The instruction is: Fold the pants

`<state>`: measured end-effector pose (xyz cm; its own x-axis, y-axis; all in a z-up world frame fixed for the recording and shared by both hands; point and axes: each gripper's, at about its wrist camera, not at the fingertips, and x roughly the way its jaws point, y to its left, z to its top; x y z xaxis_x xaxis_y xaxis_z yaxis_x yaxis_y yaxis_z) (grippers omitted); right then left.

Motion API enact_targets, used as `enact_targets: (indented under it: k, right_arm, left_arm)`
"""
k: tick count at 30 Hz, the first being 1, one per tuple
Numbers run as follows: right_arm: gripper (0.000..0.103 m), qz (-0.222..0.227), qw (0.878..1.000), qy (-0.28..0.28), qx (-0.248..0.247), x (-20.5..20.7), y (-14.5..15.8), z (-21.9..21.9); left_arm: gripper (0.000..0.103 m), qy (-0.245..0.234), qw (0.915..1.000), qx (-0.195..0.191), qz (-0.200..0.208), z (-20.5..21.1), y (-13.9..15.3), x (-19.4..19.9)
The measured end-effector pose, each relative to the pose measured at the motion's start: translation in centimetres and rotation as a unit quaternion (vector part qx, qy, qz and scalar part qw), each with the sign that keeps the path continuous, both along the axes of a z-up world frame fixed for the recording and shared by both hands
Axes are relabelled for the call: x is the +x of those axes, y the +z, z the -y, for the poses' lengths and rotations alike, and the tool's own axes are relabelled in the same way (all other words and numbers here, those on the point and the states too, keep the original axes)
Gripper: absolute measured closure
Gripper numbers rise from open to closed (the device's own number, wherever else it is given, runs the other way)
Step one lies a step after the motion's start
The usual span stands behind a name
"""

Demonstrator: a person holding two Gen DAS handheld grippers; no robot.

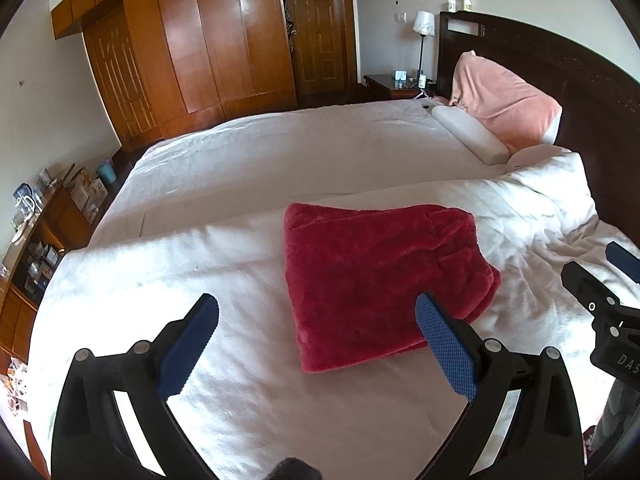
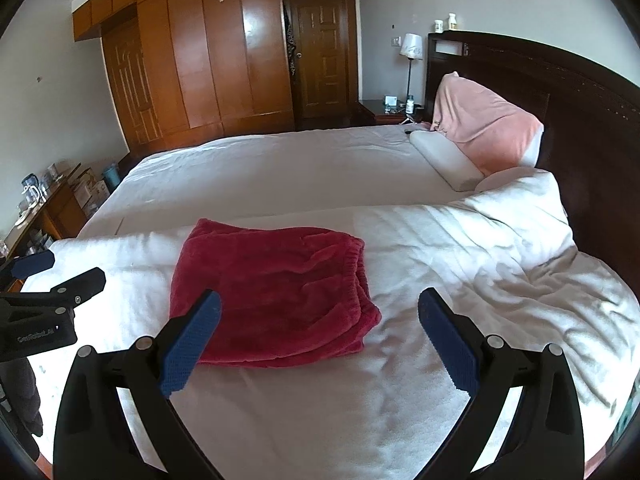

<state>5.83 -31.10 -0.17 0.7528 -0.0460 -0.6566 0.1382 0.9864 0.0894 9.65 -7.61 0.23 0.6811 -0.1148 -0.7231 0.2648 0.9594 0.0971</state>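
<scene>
The dark red fleece pants (image 1: pixel 380 276) lie folded into a thick rectangle on the white bedspread (image 1: pixel 240 400); in the right wrist view they (image 2: pixel 276 296) show their elastic waistband at the right edge. My left gripper (image 1: pixel 316 312) is open and empty, above the near left part of the pants, its right finger over their near edge. My right gripper (image 2: pixel 320 308) is open and empty, above the near right part of the pants, its left finger over the fabric. Each gripper shows at the edge of the other's view: the right one (image 1: pixel 600 304), the left one (image 2: pixel 48 292).
A rumpled white duvet (image 2: pixel 500 240) covers the near side of the bed. A pink-covered pillow (image 1: pixel 504 108) and a white bolster (image 1: pixel 468 136) lean at the dark headboard (image 1: pixel 580 92). A nightstand with a lamp (image 1: pixel 423 24), wooden wardrobes (image 1: pixel 192 40) and a cluttered shelf (image 1: pixel 36 232) stand around.
</scene>
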Motion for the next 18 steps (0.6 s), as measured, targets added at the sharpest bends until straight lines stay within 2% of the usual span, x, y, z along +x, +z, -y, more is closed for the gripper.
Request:
enact_targets:
  k: [7, 13, 17, 18]
  right_arm:
    - [0.003, -0.021, 1.0, 0.012, -0.008, 0.9, -1.8, 0.4]
    - [0.003, -0.058, 0.998, -0.004, -0.002, 2.0, -5.4, 2.5]
    - [0.003, -0.109, 0.994, -0.028, 0.003, 3.6, -10.1, 5.0]
    - [0.003, -0.13, 0.991, -0.039, 0.002, 4.2, -11.9, 6.1]
  left_arm:
    - [0.005, -0.009, 0.9995, -0.007, -0.03, 0.8, -1.4, 1.1]
    - [0.005, -0.008, 0.9985, -0.005, -0.053, 1.4, -4.0, 2.4]
    - [0.005, 0.013, 0.994, 0.023, -0.106, 0.6, -8.9, 4.4]
    - [0.005, 0.03, 0.9894, 0.038, -0.137, -0.2, -11.4, 5.3]
